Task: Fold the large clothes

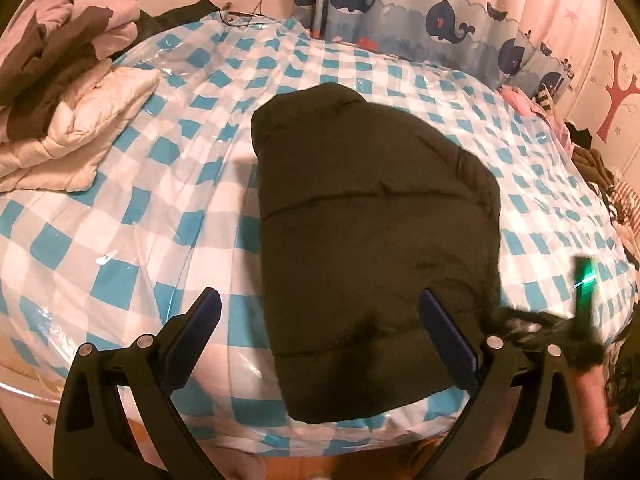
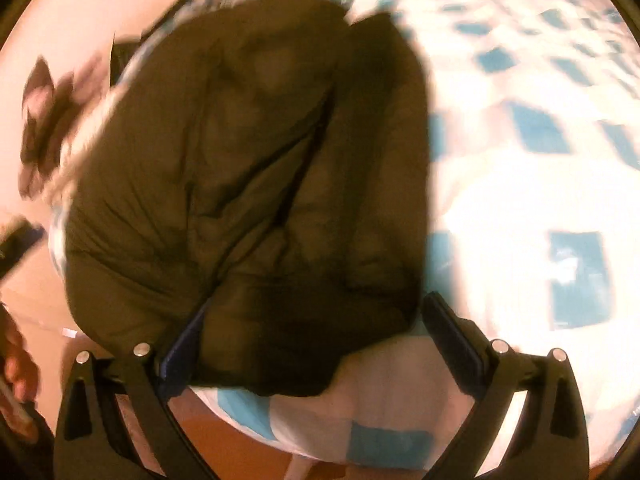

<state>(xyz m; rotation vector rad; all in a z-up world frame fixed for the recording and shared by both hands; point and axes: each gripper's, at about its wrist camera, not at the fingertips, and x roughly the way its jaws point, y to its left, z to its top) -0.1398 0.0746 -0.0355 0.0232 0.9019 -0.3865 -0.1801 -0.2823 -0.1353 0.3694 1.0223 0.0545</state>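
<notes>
A dark olive puffer jacket (image 1: 372, 216) lies folded into a thick block on the bed, near its front edge. My left gripper (image 1: 320, 296) hovers open above the jacket's near left part, with nothing between its fingers. In the right wrist view the same jacket (image 2: 248, 184) fills the middle, blurred by motion, with a seam running down it. My right gripper (image 2: 316, 304) stands open around the jacket's near corner; its left finger (image 2: 188, 336) is partly hidden behind the fabric. The other gripper's body, with a green light, shows at the right of the left wrist view.
The bed carries a blue-and-white checked cover (image 1: 152, 208) under clear plastic. Folded cream and brown clothes (image 1: 68, 120) are stacked at the far left. More clothes (image 1: 600, 184) pile at the right edge. A whale-print curtain (image 1: 440, 20) hangs behind. Wooden floor (image 2: 248, 452) shows below the bed edge.
</notes>
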